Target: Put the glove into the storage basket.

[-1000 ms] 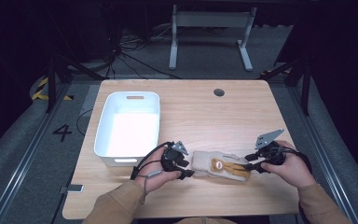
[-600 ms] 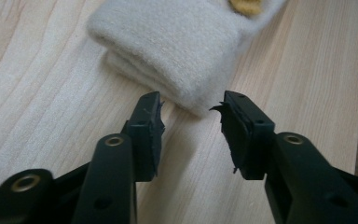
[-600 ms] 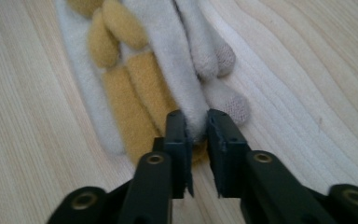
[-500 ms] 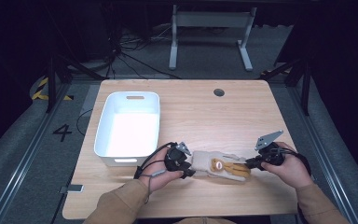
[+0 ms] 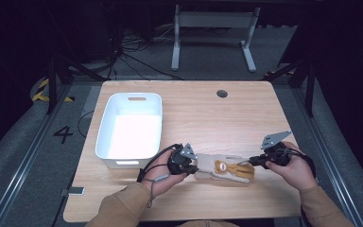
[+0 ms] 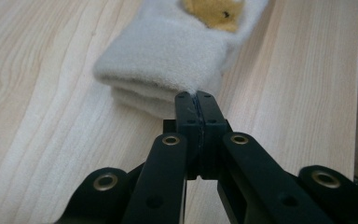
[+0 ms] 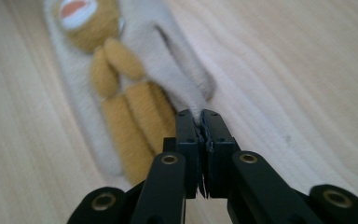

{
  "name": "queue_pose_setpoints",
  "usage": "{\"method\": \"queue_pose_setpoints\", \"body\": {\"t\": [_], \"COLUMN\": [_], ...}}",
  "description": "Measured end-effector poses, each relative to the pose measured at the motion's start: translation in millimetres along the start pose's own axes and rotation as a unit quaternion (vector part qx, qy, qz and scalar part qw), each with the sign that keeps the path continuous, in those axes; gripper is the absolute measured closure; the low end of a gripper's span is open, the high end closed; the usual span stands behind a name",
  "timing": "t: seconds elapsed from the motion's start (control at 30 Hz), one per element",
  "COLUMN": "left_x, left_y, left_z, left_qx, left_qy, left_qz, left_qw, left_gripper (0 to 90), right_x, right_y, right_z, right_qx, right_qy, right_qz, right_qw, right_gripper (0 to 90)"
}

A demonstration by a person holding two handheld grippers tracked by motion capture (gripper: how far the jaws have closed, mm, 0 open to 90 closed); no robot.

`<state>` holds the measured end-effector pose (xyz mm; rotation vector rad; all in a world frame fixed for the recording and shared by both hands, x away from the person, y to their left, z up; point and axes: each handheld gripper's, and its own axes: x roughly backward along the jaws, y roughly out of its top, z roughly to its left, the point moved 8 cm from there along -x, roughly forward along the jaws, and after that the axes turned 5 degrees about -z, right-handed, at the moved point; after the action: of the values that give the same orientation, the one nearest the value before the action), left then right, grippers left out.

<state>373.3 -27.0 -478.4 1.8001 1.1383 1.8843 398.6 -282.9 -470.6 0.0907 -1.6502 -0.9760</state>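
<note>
Pinching tight, the left gripper (image 6: 196, 100) has its two black jaws pressed together on a sliver of cream fabric at the folded end of the sock (image 6: 168, 60), and in the left gripper view that end sits in stacked plush layers with a patch of yellow-brown pattern just beyond. Over on the other side, the right gripper (image 7: 200, 119) is clamped the same way, jaws together on an edge of the cream fabric right beside the long golden legs of a monkey figure (image 7: 107, 60) on the sock, its brown face and orange mouth farther off and blurred. From the high view, the left gripper (image 5: 189, 166) and the right gripper (image 5: 254, 161) hold opposite ends of the sock (image 5: 224, 168), which lies flat along the near part of the wooden table (image 5: 208, 118), a little right of centre. The person's left hand (image 5: 163, 170) and right hand (image 5: 290, 165) come in from the near edge, sleeves showing. A white plastic bin (image 5: 131, 130) stands left of the sock, near the left gripper but apart from it. A small round hole (image 5: 222, 93) sits in the tabletop toward the far side. A grey plate (image 5: 275, 138) rises off the right gripper.
</note>
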Motion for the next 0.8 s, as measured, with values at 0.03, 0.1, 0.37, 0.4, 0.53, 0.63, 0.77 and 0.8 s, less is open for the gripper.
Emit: {"method": "queue_pose_setpoints", "body": {"t": [0.03,0.1,0.37,0.4,0.53,0.63,0.77,0.8], "left_x": [1.2,1.4,-11.5,-12.5,-14.5,-13.2,-4.4,-0.8], "left_y": [0.9,0.4,-11.5,-12.2,-14.6,-14.4,-12.7,-11.6], "left_z": [-1.4,-5.0,-8.6,-8.4,-11.1,-10.2,-9.2,-8.8], "left_qx": [-0.001,-0.01,-0.008,-0.009,-0.003,0.004,0.017,0.019], "left_qy": [0.0,-0.001,-0.017,-0.018,-0.028,-0.033,-0.036,-0.036], "left_qz": [-0.003,0.002,0.039,0.041,0.053,0.054,0.053,0.051], "left_qw": [1.0,0.9999,0.9991,0.9989,0.9982,0.998,0.9978,0.9979], "left_gripper": [90.0,90.0,90.0,90.0,90.0,90.0,89.2,88.0], "right_x": [0.6,1.5,-7.8,-9.6,-11.8,-8.2,-3.3,-1.4], "right_y": [1.7,5.2,3.8,2.1,-2.4,-3.2,-5.5,-6.2], "right_z": [-2.2,-7.3,-12.9,-12.8,-11.1,-14.3,-17.7,-18.9], "right_qx": [-0.003,-0.009,-0.024,-0.026,-0.033,-0.022,-0.015,-0.018], "right_qy": [-0.007,-0.022,-0.031,-0.027,-0.012,-0.025,-0.036,-0.039], "right_qz": [-0.009,-0.03,-0.038,-0.033,-0.018,-0.018,-0.014,-0.014], "right_qw": [0.9999,0.9993,0.9985,0.9988,0.9992,0.9993,0.9991,0.999], "right_gripper": [87.6,87.7,87.2,87.0,80.6,75.3,74.7,75.2]}}
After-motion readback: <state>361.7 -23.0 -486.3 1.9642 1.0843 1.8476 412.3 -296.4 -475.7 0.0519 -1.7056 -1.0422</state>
